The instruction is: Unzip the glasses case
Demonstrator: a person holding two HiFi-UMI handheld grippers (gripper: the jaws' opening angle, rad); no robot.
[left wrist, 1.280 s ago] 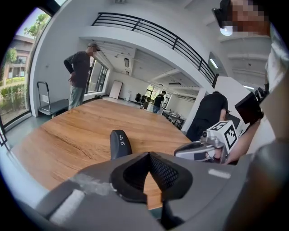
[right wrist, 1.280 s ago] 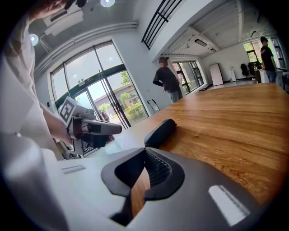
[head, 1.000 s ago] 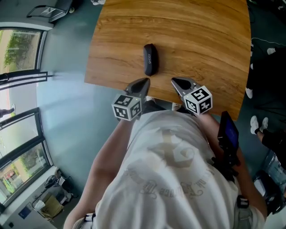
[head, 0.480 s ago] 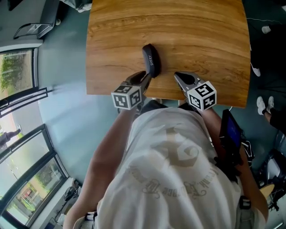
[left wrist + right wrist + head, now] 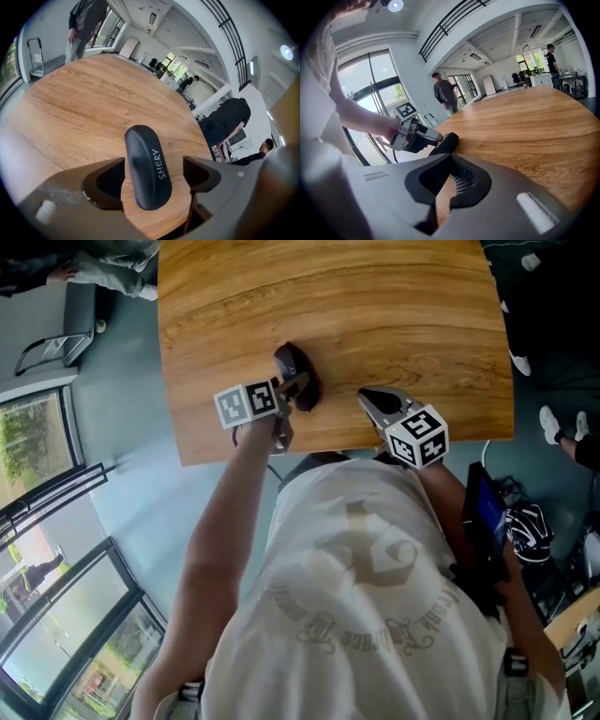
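I'm getting bright, even daylight across all three views. From the head view the wooden table is evenly lit with a mild sheen and no hard glare, and the windows at the left edge look pale and slightly washed out. Both gripper views are strongly fisheye: straight lines bow, the tabletop curves, and the corners fall off to black. The glasses case is sharp in the left gripper view, its print crisp, with only a faint soft shadow beneath it. In the right gripper view the ceiling lamp flares white, and the nearest foreground goes soft.
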